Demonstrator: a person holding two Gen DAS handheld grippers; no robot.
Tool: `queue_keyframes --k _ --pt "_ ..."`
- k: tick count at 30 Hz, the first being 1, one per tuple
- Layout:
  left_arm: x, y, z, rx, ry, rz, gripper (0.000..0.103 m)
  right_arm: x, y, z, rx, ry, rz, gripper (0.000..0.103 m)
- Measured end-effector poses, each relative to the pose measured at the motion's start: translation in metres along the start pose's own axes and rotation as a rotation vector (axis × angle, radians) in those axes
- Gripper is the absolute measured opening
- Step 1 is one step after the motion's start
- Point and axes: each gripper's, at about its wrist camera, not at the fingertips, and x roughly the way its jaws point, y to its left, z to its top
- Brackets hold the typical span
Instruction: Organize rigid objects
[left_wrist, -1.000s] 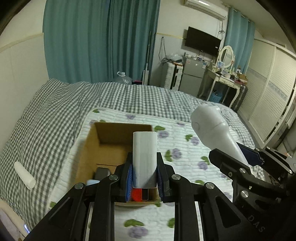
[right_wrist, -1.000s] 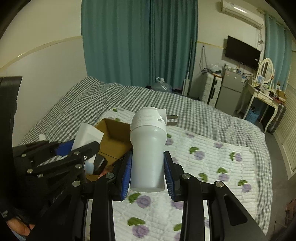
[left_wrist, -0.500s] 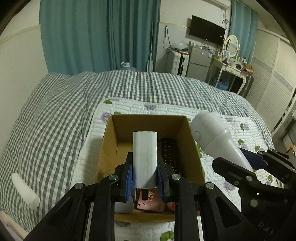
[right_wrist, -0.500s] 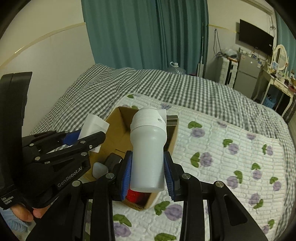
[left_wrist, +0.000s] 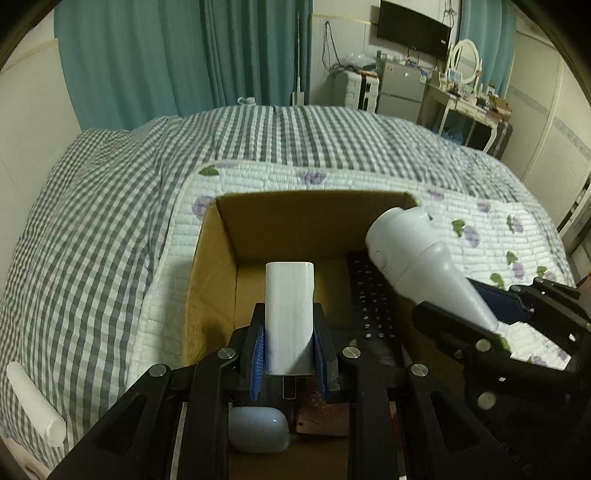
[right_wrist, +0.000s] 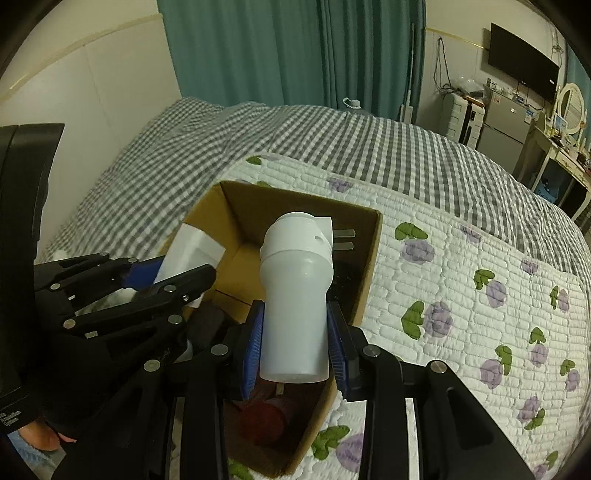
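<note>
An open cardboard box lies on the flowered quilt. My left gripper is shut on a white rectangular block and holds it over the box's inside. My right gripper is shut on a white plug-in device with two metal prongs, also above the box. From the left wrist view the plug-in device hangs over the box's right side. In the box lie a black remote, a white rounded object and a red object.
A white cylinder lies on the checked bedspread at the left edge. The flowered quilt spreads to the right of the box. Teal curtains, a TV, a fridge and a dressing table stand beyond the bed.
Both grippers have sunk and come forward over the box with their objects still held. The box now looks larger and sits right under them.
</note>
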Motion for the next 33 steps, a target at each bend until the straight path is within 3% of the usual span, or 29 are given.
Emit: queue_keyframes --k 10,15,16,17,18,20,25,33 --pt "0.026 0.006 -0.005 -0.015 0.060 0.012 0.022 0.019 -0.011 0.000 0.067 0.030 0.003 0.033" --pt "0.030 0.007 -0.010 -0.019 0.096 0.013 0.026 0.012 -0.011 -0.001 0.078 0.026 0.039 0.044" --pt "0.029 0.007 -0.010 -0.022 0.094 0.011 0.033 0.010 -0.010 -0.001 0.077 0.024 0.044 0.049" --pt "0.027 0.007 -0.010 -0.023 0.090 0.016 0.048 0.006 -0.009 -0.001 0.076 0.016 0.045 0.052" --pt "0.024 0.006 -0.009 -0.024 0.082 0.023 0.054 0.003 -0.008 -0.001 0.075 0.011 0.046 0.054" --pt "0.016 0.005 -0.007 -0.022 0.061 0.029 0.056 -0.005 -0.009 0.000 0.077 -0.009 0.023 0.067" --pt "-0.004 0.002 0.002 -0.027 0.038 0.066 0.058 -0.030 -0.018 0.003 0.094 -0.040 -0.007 0.068" --pt "-0.065 -0.012 0.018 -0.007 -0.068 0.057 0.062 -0.088 -0.031 0.004 0.116 -0.107 -0.065 0.073"
